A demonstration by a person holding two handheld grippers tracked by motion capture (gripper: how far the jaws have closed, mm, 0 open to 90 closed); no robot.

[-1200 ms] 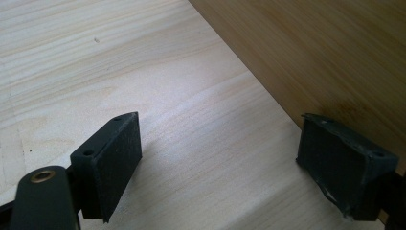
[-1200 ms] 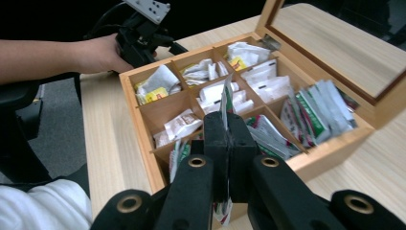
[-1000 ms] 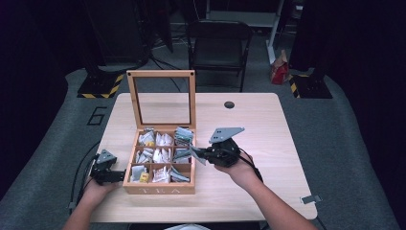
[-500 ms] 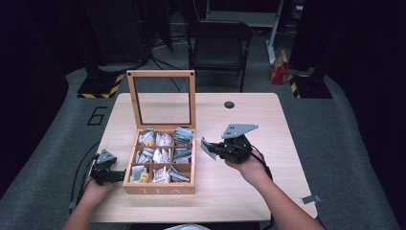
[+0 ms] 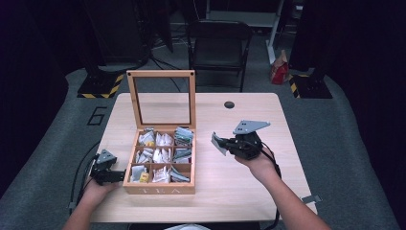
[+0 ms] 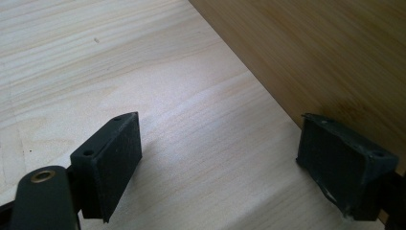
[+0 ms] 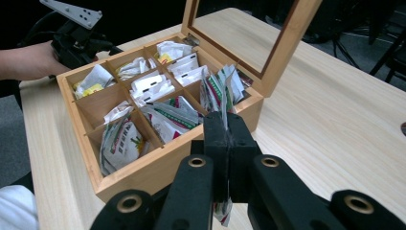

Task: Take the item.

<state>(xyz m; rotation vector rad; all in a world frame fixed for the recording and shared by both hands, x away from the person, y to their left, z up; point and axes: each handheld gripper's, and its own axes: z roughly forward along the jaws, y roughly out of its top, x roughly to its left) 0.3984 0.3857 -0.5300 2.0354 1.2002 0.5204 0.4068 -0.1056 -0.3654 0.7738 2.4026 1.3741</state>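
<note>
Standing on table [image 5: 249, 191]: wooden tea box [image 5: 160, 184], glass lid [image 5: 161, 98] raised upright, nine compartments stuffed with tea packets.
Right gripper [image 5: 225, 143]: held above the table right of the box, jaws pressed together on a tea packet [image 7: 224, 103] that stands edge-on between them.
Left gripper [image 6: 220, 163]: low on the tabletop beside the box's left wall, jaws spread wide, gripping nothing.
</note>
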